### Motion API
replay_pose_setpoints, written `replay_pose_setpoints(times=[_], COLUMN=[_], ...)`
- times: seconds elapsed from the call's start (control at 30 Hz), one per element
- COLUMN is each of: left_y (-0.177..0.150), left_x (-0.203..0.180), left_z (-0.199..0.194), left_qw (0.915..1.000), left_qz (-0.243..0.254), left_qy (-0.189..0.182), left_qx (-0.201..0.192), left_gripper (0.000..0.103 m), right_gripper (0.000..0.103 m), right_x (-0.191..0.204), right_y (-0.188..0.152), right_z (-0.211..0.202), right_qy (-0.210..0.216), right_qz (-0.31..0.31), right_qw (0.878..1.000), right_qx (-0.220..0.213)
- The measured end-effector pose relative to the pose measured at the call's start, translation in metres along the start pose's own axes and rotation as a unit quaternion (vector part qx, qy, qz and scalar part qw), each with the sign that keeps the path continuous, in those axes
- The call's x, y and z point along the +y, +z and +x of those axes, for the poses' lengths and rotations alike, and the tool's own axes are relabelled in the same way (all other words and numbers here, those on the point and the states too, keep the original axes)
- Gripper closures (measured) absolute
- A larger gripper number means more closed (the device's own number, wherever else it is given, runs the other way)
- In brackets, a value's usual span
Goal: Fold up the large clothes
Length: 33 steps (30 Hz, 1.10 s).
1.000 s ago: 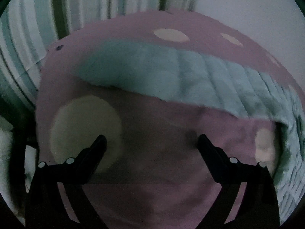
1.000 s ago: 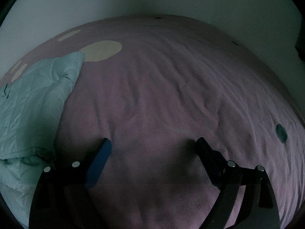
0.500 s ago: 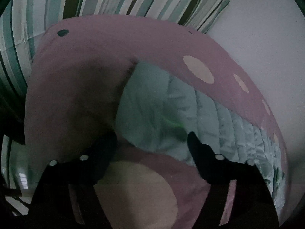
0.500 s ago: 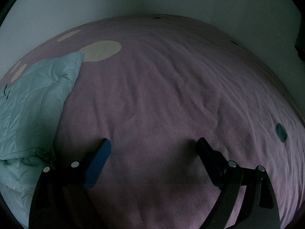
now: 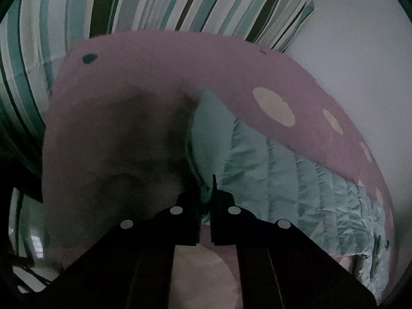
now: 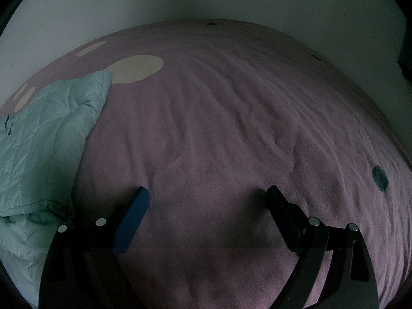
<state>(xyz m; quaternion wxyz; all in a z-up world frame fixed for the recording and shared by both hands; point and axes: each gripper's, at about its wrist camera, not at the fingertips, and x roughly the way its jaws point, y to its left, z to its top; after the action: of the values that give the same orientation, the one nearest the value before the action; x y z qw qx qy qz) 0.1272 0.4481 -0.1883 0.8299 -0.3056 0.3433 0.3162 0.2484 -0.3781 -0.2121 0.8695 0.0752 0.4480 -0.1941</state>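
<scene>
Pinching the near edge of the quilted jacket [image 5: 260, 170], my left claw [image 5: 205, 206] has just clenched; its dark fingers [image 5: 189, 219] hide the pinch itself, so I think fabric is caught, but the dim view leaves that unsure. The jacket lies on the pink bedspread [image 5: 116, 134], trailing right until the frame cuts it off. A raised fold of bedspread masks its left end. Striped curtains [image 5: 154, 2] fill the top. My right claw [image 6: 208, 198] hangs released over bare bedspread, nothing between its fingers, with the jacket's other end at the left edge, partly cropped.
</scene>
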Motion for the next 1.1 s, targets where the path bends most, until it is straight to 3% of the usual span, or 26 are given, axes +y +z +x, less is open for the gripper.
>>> replay_pose_setpoints(times=[0.27, 0.43, 0.53, 0.73, 0.97, 1.1], left_y=[-0.012, -0.044, -0.072, -0.137, -0.206, -0.243], left_x=[-0.092, -0.182, -0.239, -0.351, -0.431, -0.458], left_z=[-0.051, -0.076, -0.092, -0.123, -0.145, -0.150], left_qw=[0.9941, 0.9811, 0.9686, 0.9308, 0.8960, 0.8797], left_qz=[0.083, 0.155, 0.194, 0.288, 0.348, 0.373], left_qy=[-0.058, -0.108, -0.152, -0.225, -0.275, -0.291], left_qx=[-0.041, -0.042, -0.031, -0.012, 0.022, 0.049], left_gripper=[0.099, 0.099, 0.099, 0.099, 0.099, 0.099], right_gripper=[0.012, 0.012, 0.012, 0.012, 0.012, 0.012], right_x=[-0.002, -0.003, -0.003, -0.005, -0.005, -0.005], right_y=[-0.001, -0.002, -0.003, -0.004, -0.004, -0.004], right_z=[0.001, 0.000, 0.000, -0.003, -0.003, -0.003], right_qy=[0.003, 0.006, 0.008, 0.012, 0.012, 0.013], right_qz=[0.003, 0.006, 0.008, 0.011, 0.012, 0.012], right_qw=[1.000, 1.000, 1.000, 1.000, 1.000, 1.000], right_qx=[-0.001, -0.001, -0.001, -0.001, -0.001, -0.001])
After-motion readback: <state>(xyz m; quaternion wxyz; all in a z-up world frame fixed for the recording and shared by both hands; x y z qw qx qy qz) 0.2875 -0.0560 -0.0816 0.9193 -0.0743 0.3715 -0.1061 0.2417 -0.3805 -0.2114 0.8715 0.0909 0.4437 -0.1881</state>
